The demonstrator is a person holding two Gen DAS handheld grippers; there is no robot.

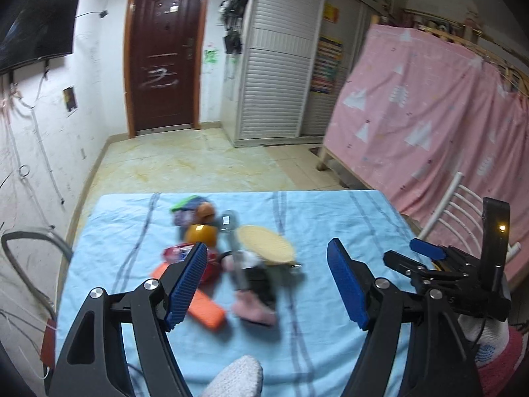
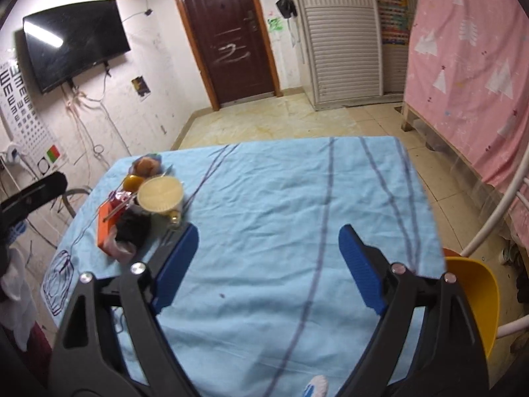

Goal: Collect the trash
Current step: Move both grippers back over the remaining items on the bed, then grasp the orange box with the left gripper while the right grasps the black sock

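Several bits of trash (image 1: 228, 258) lie heaped on the blue striped tablecloth (image 2: 281, 198), at about ten o'clock from our right gripper (image 2: 267, 264) and just ahead of our left gripper (image 1: 267, 284), near twelve o'clock. We see an orange flat box (image 1: 206, 311), a round pale lid (image 1: 266, 240), an amber jar (image 1: 200, 235), a red wrapper (image 1: 178, 253), something dark with a pink end (image 1: 254, 307), and crumpled pieces at the far end, all touching or overlapping; blur hides finer detail. Both our claws gape wide with nothing between the blue pads. A yellow chair (image 2: 476, 294) stands at our four o'clock.
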